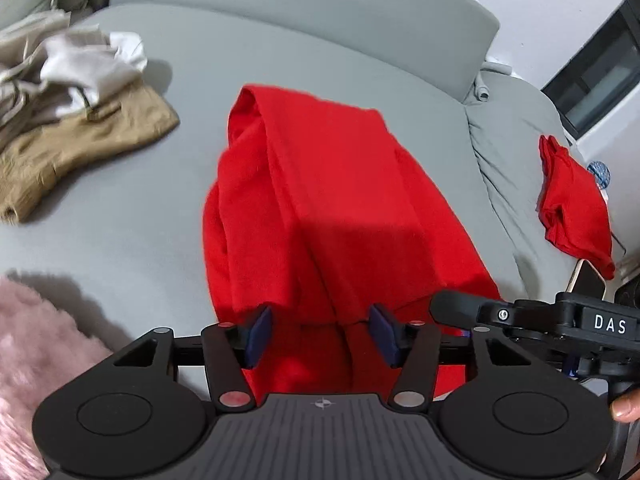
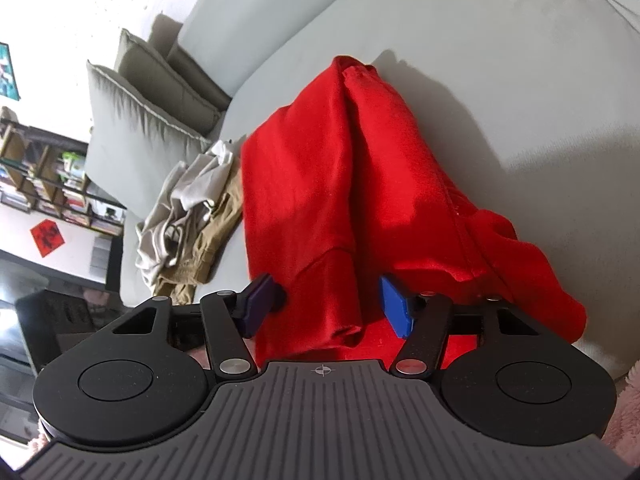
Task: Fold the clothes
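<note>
While spread lengthwise over the grey sofa seat (image 1: 160,208), lies partly folded in long panels: red garment (image 1: 320,200), its near end reaching between both claws. Left gripper (image 1: 320,334) gaping wide, blue pads (image 1: 260,332) either side of the near hem, clamping nothing. Right gripper (image 2: 328,306) likewise wide apart around a red cuff, not pinching it. Far left: heap of beige and tan clothes (image 1: 68,112). Far right: second folded red piece (image 1: 572,208). Near left: pink fluffy throw (image 1: 32,360).
</note>
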Motion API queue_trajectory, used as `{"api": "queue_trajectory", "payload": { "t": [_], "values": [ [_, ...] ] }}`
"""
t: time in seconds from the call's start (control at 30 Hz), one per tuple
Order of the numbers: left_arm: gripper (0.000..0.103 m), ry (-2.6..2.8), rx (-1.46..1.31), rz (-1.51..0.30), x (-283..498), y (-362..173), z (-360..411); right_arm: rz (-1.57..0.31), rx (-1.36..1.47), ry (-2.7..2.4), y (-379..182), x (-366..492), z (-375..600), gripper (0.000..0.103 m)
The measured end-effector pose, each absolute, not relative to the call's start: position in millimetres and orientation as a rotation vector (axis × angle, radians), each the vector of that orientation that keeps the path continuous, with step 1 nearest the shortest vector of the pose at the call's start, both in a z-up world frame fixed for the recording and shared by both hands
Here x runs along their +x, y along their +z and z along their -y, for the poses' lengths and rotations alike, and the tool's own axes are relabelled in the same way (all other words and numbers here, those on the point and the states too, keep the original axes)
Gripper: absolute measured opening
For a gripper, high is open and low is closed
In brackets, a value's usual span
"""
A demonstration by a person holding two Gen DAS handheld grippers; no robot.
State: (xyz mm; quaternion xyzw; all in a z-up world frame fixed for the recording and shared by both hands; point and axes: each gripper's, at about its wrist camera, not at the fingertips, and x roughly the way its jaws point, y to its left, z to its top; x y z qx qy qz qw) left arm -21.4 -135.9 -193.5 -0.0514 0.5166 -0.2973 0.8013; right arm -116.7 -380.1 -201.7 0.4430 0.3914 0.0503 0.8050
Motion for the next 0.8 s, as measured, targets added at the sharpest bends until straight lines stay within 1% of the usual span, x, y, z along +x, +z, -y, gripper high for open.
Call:
{"api": "queue_trajectory", "payload": {
  "t": [0.03, 0.07, 0.13, 0.23, 0.3, 0.37, 0.4, 0.43, 0.57, 0.63, 0.8],
  "values": [
    [0.028, -0.644, -0.115, -1.104, -22.1, -192.4, 135.7, -0.839, 0.948, 0.108, -201.9, -116.6, 380.3, 0.064],
    [0.019, -0.648, -0.116, -1.100, -22.8, -190.6, 135.9, -0.839, 0.946, 0.109, -201.8, -116.7, 380.4, 0.064],
    [0.016, -0.647, -0.154, -1.113, -21.5, -187.3, 134.8, -0.839, 0.942, 0.109, -201.5, -116.3, 379.7, 0.064],
    [0.015, -0.613, -0.407, -1.153, -16.9, -182.2, 115.5, -0.832, 0.953, 0.108, -199.9, -116.5, 380.6, 0.064],
    [0.015, -0.613, -0.557, -1.158, -15.3, -180.8, 106.8, -0.811, 0.976, 0.115, -195.8, -118.6, 383.7, 0.066],
    [0.014, -0.594, -0.700, -1.188, -12.5, -189.9, 97.3, -0.775, 1.028, 0.143, -191.8, -120.8, 387.5, 0.068],
    [0.014, -0.585, -0.755, -1.205, -10.9, -194.4, 94.5, -0.765, 1.063, 0.165, -191.2, -120.9, 389.3, 0.069],
    [0.014, -0.578, -0.802, -1.220, -9.3, -198.4, 92.7, -0.759, 1.093, 0.181, -190.8, -121.4, 391.1, 0.074],
    [0.014, -0.596, -0.915, -1.202, -4.8, -195.8, 86.9, -0.800, 1.157, 0.176, -199.1, -122.7, 390.9, 0.077],
    [0.014, -0.607, -0.955, -1.197, -3.4, -193.5, 87.1, -0.819, 1.229, 0.190, -208.3, -122.6, 390.2, 0.080],
    [0.014, -0.635, -1.053, -1.184, 0.1, -187.7, 87.5, -0.720, 1.478, 0.265, -230.1, -123.4, 391.0, 0.081]
  ]
}}
